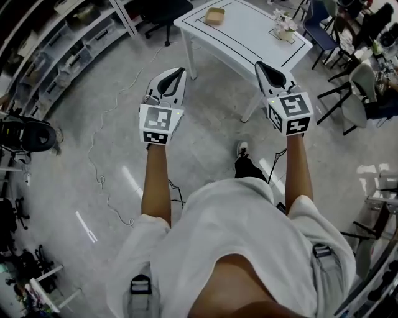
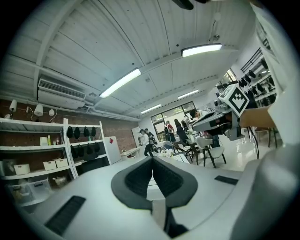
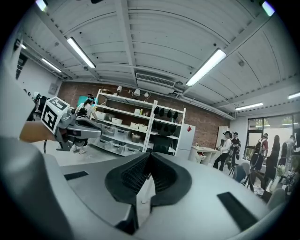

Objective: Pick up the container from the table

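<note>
A small tan container [image 1: 214, 16] sits at the far left end of a white table [image 1: 249, 43], well ahead of me. Both grippers are held out level over the bare floor, short of the table. My left gripper [image 1: 180, 72] points toward the table's near leg, its jaws pressed together with nothing between them; in its own view the dark pads [image 2: 140, 177] meet. My right gripper [image 1: 260, 64] hovers by the table's near edge, also shut and empty [image 3: 149, 155]. Each gripper view looks upward at the ceiling and does not show the container.
A small vase of flowers [image 1: 284, 27] stands on the table's right end. Chairs [image 1: 357, 93] crowd the right side, and a black office chair [image 1: 163, 12] sits behind the table. Storage shelves [image 1: 62, 49] line the left, and a cable [image 1: 99, 168] trails over the floor.
</note>
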`<state>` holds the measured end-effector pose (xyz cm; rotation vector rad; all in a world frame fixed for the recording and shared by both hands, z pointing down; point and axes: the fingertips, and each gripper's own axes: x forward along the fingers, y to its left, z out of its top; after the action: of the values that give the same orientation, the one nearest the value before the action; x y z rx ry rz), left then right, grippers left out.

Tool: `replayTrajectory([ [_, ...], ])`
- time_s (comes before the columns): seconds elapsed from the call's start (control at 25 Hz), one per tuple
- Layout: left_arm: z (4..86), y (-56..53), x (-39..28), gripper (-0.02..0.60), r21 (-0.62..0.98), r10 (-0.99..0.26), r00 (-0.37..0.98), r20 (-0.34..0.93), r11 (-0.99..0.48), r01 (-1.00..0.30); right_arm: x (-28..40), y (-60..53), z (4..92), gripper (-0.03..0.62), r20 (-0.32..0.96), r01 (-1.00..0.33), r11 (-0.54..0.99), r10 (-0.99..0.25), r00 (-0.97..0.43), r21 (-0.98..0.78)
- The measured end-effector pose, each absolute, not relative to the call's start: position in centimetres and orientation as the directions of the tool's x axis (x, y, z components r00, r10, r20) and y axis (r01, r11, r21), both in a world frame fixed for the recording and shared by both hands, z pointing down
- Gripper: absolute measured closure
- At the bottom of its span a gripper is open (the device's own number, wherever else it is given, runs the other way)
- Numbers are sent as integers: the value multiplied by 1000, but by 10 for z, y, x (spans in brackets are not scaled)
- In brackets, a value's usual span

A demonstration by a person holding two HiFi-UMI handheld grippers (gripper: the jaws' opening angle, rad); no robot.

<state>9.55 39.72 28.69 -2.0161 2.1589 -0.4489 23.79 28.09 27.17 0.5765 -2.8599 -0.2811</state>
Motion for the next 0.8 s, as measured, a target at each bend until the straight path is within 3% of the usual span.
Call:
replayTrajectory([
  [0.32, 306, 295, 53, 565, -339, -989, -67, 133, 18, -941, 187, 179, 290, 580, 157, -354, 917, -383, -910, 186],
  [0.8, 287, 74, -25, 565, -366, -972, -178, 154, 111, -924, 93, -34, 279, 580, 172, -205, 959, -239, -956, 195],
])
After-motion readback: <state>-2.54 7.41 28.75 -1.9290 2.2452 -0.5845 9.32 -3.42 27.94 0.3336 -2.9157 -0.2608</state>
